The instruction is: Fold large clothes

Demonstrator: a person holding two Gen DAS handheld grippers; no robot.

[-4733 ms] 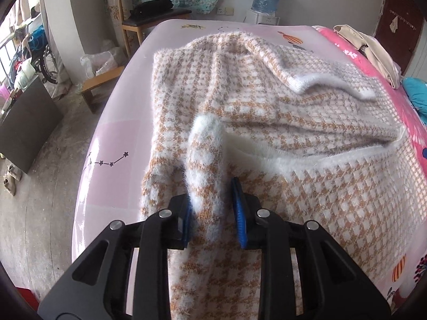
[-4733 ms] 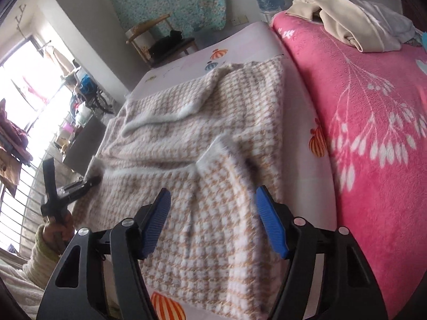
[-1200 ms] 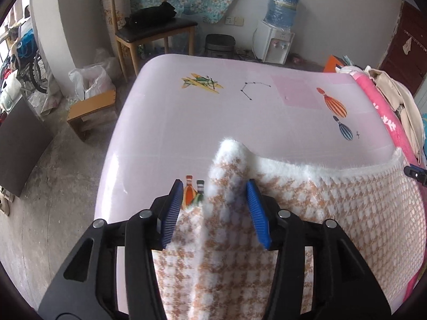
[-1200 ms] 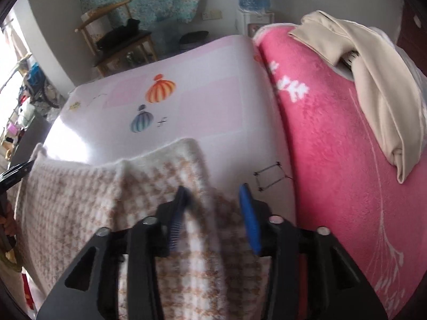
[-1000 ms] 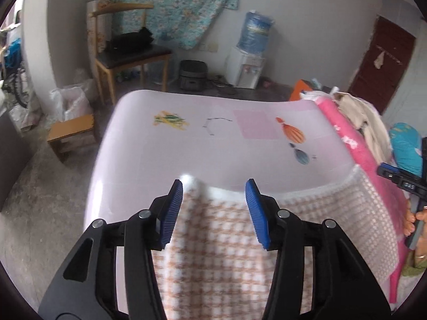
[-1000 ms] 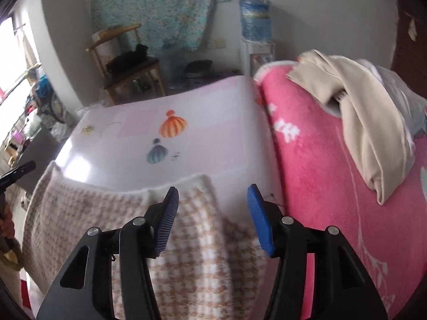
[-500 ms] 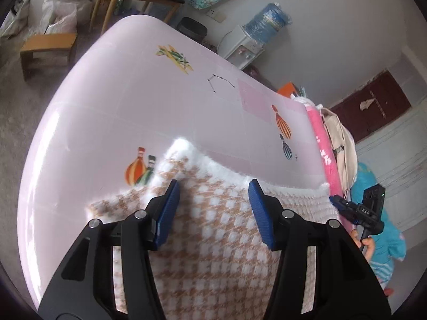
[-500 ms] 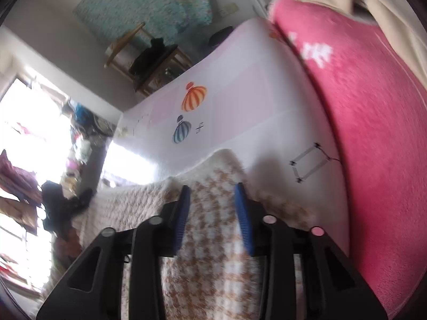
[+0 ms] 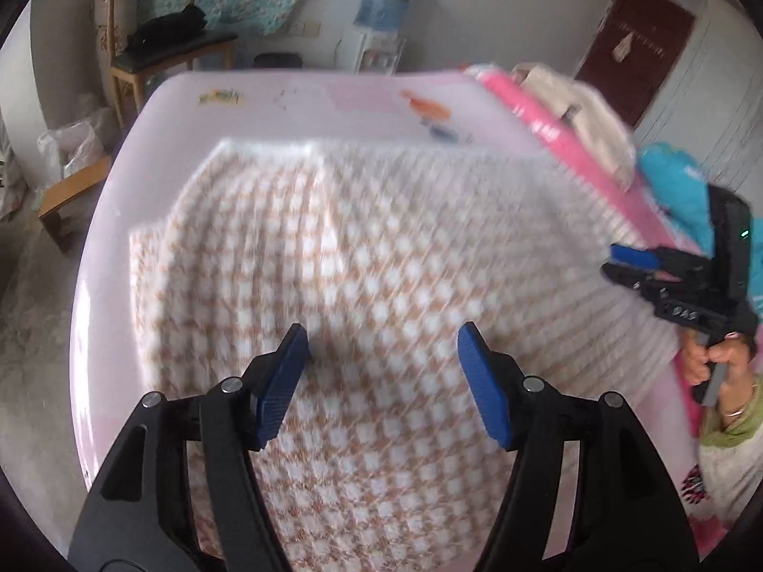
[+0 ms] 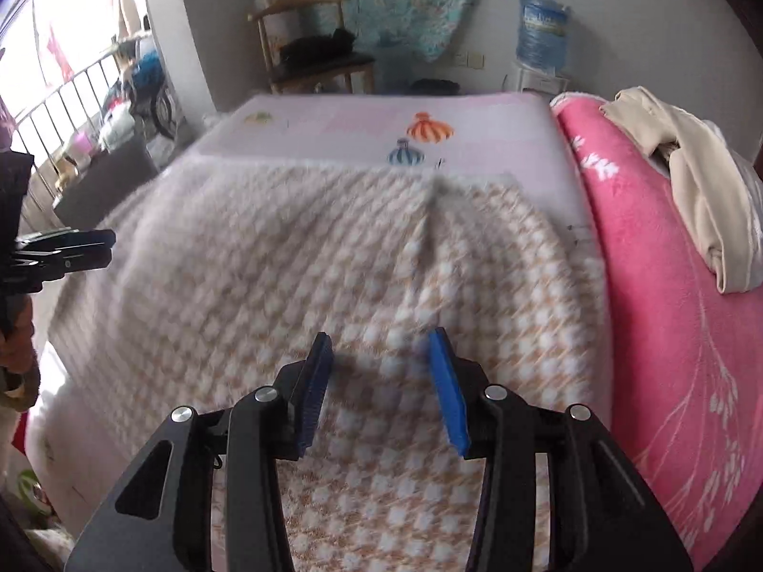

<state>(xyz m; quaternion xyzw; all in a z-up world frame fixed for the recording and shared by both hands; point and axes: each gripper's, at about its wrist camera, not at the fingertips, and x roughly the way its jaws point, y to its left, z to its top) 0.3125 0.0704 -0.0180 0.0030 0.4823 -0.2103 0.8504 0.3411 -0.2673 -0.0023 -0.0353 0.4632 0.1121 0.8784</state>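
A fuzzy tan-and-white checked garment [image 9: 372, 248] [image 10: 305, 257] lies spread flat across the pink bed sheet [image 9: 267, 105] [image 10: 343, 124], its far edge straight and white. My left gripper [image 9: 384, 372] hovers over the garment's near left part, its jaws opening with nothing between the blue pads. My right gripper [image 10: 381, 372] hovers over the near right part, its jaws also opening and empty; it shows too in the left wrist view [image 9: 629, 262], held by a hand. The left gripper [image 10: 67, 248] appears at the left edge of the right wrist view.
A pink flowered blanket [image 10: 677, 314] with a beige garment [image 10: 691, 181] on it runs along the bed's right side. Beyond the bed stand a wooden chair [image 9: 157, 47], a water dispenser [image 9: 381, 9] and a low stool [image 9: 71, 190]. A dark door [image 9: 639, 43] is at the far right.
Both grippers have let go of the garment's far edge and drawn back toward me. The garment now lies flat on the bed with more of it in view, and both pairs of jaws stand wider.
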